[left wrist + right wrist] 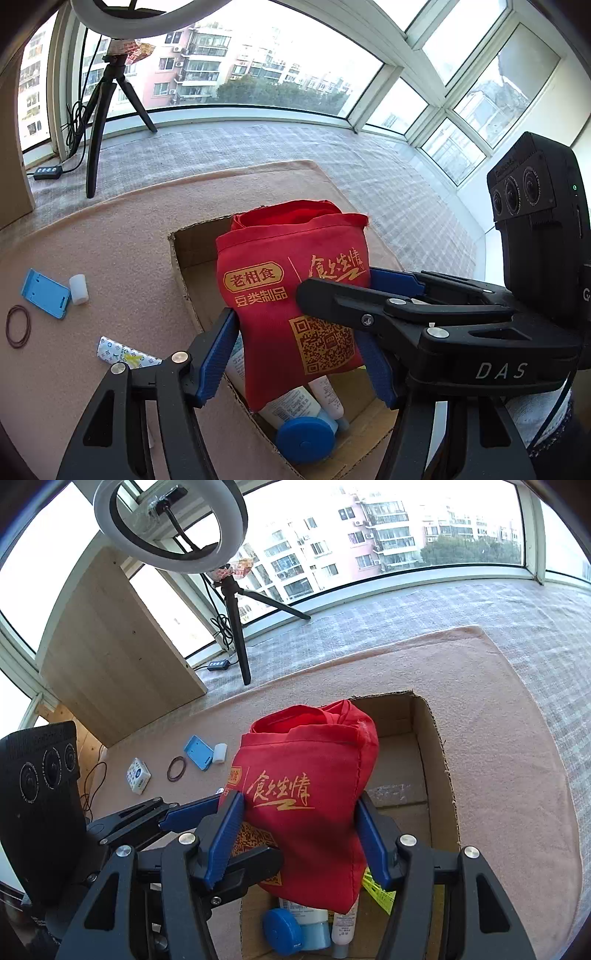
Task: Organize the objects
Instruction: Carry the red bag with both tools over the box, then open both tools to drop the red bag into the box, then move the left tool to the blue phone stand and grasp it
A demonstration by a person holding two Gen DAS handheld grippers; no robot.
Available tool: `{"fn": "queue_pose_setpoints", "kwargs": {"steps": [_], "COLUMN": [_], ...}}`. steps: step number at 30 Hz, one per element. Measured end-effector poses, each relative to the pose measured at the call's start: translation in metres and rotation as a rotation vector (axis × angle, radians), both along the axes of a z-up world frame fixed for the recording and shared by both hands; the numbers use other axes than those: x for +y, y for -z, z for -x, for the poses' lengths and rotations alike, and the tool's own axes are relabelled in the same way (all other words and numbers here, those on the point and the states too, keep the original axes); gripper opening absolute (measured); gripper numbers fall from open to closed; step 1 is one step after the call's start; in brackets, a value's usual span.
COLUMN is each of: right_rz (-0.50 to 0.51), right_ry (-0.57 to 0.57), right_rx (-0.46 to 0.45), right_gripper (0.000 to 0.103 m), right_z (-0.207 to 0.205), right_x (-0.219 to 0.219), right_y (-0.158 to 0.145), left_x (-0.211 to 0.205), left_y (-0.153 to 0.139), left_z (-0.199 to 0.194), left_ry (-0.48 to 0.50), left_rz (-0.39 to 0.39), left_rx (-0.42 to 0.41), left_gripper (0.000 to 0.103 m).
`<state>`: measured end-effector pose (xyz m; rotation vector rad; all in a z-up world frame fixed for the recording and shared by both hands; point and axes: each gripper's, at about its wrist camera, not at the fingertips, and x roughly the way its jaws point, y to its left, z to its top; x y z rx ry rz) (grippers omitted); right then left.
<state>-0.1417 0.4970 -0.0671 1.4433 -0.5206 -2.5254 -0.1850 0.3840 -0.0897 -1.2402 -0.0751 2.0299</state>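
1. Between the jaws: a red cloth bag (291,295) printed with gold characters and a gold QR square.
2. Both sets of jaws have blue pads on black frames.
3. Below the jaws: a brown cardboard box (432,760) holding a blue round disc (306,439) and white tubes (343,926).
4. Left of the jaws, on the pink cloth (110,240): a light-blue stand (44,293), a white roll (78,289), a dark, perhaps brown, band (17,326).

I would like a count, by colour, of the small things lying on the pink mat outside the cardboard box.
Blue: 1, the phone stand
White: 1, the small roll
Brown: 1, the rubber band
White with blue print: 1, the patterned packet
Total: 4
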Motion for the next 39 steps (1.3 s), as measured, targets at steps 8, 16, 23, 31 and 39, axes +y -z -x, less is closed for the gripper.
{"fn": "queue_pose_setpoints", "kwargs": {"steps": [8, 16, 23, 31, 39], "right_rz": [0.017, -0.057, -0.040, -0.017, 0.001], "right_ry": [0.034, 0.063, 0.088, 0.073, 0.015], "right_rx": [-0.001, -0.020, -0.025, -0.012, 0.020], "right_gripper": [0.058, 0.063, 0.063, 0.063, 0.063], "right_z": [0.008, 0.011, 0.006, -0.012, -0.037], "right_x": [0.022, 0.022, 0.018, -0.010, -0.054], "right_y": [0.009, 0.011, 0.008, -0.003, -0.018], "left_x": [0.026, 0.023, 0.006, -0.047, -0.137], "left_y": [0.010, 0.012, 0.000, -0.013, -0.013], "left_z": [0.017, 0.020, 0.010, -0.002, -0.014], "left_ry": [0.016, 0.039, 0.041, -0.018, -0.132], "left_rz": [0.022, 0.048, 0.046, 0.041, 0.071], "left_rx": [-0.002, -0.021, 0.009, 0.014, 0.027], "left_gripper": [0.067, 0.070, 0.070, 0.070, 0.070]}}
